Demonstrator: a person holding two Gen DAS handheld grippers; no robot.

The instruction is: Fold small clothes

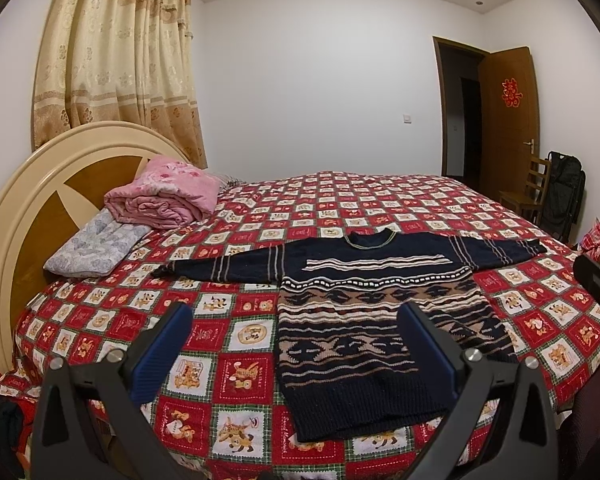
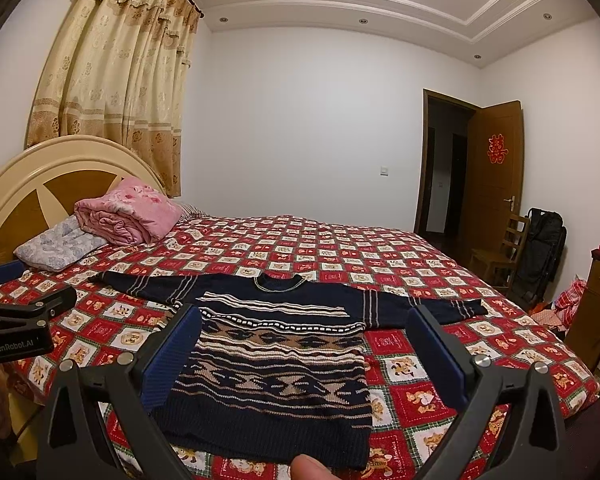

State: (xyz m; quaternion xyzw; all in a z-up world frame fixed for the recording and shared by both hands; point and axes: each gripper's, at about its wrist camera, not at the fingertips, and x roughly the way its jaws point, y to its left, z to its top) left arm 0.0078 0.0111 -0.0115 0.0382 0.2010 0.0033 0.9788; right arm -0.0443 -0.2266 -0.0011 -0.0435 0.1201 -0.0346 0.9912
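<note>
A small dark navy knitted sweater (image 1: 364, 320) with tan and white patterned bands lies flat, face up, on the bed, both sleeves spread out sideways and its hem toward me. It fills the middle of the right wrist view as the same sweater (image 2: 276, 364). My left gripper (image 1: 296, 312) is open, held above the near edge of the bed, its right finger over the sweater's body. My right gripper (image 2: 306, 316) is open too, hovering over the sweater's lower half with nothing between its blue pads. A fingertip (image 2: 312, 468) shows at the bottom edge.
The bed has a red checked cartoon bedspread (image 1: 236, 336). A folded pink quilt (image 1: 164, 196) and a grey pillow (image 1: 96, 248) lie by the curved headboard (image 1: 32, 200). A wooden chair (image 2: 500, 252), a black bag and an open door (image 2: 496, 172) stand at the right.
</note>
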